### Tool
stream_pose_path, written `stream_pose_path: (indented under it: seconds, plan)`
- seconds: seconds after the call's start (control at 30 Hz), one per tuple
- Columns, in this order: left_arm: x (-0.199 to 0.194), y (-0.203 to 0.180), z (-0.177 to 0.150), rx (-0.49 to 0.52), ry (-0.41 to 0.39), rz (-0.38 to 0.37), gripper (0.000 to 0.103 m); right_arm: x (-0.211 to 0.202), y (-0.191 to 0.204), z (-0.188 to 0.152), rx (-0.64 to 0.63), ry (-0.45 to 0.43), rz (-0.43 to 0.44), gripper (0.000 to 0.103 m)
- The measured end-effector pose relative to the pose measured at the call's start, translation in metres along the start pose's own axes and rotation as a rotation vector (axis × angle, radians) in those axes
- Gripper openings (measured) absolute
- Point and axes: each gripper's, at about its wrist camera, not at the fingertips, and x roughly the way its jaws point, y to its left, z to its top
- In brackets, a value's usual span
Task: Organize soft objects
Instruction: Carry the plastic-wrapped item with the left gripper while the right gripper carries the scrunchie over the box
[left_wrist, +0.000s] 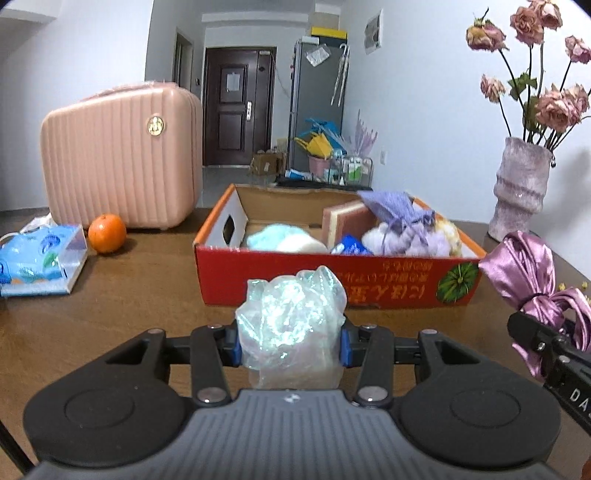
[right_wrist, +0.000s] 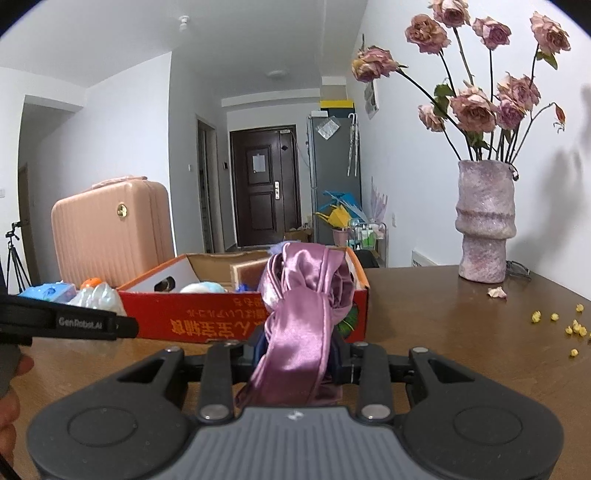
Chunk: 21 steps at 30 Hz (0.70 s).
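A: What does the left gripper look like?

B: Matte black linkage arms with silver round screws at the joints, blue pads on the fingertips, and a grey ribbed plate between two black round housings.

A: And the right gripper?

B: Same build: black arms, silver screws, grey ribbed plate with a small white mark. In its view, the other gripper's black finger carries white lettering, "GenRobot.AI".

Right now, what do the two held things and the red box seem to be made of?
Crumpled bag: thin clear plastic film, probably; it shimmers iridescent. Purple cloth: satin-like fabric, glossy with soft folds. Red box: printed cardboard, matte, brown inside.
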Motion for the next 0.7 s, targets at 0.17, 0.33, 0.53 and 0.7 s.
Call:
stream_pose_path:
  seconds: [0.17, 0.33, 0.53, 0.7]
  plan:
    - [-0.002, 0.000, 0.009, 0.005, -0.045, 0.001, 0.045, 0.006, 0.007, 0.005, -0.010, -0.039, -0.011, 0.032]
    - [0.002, 0.003, 0.018, -0.004, -0.068, -0.010, 0.044, 0.017, 0.009, 0.010, -0.006, -0.058, -0.015, 0.032]
    - [0.010, 0.008, 0.032, -0.027, -0.097, -0.016, 0.044, 0.032, 0.016, 0.018, -0.021, -0.106, -0.020, 0.032]
    - [0.022, 0.014, 0.042, -0.054, -0.100, -0.031, 0.044, 0.043, 0.019, 0.023, -0.043, -0.132, -0.024, 0.032]
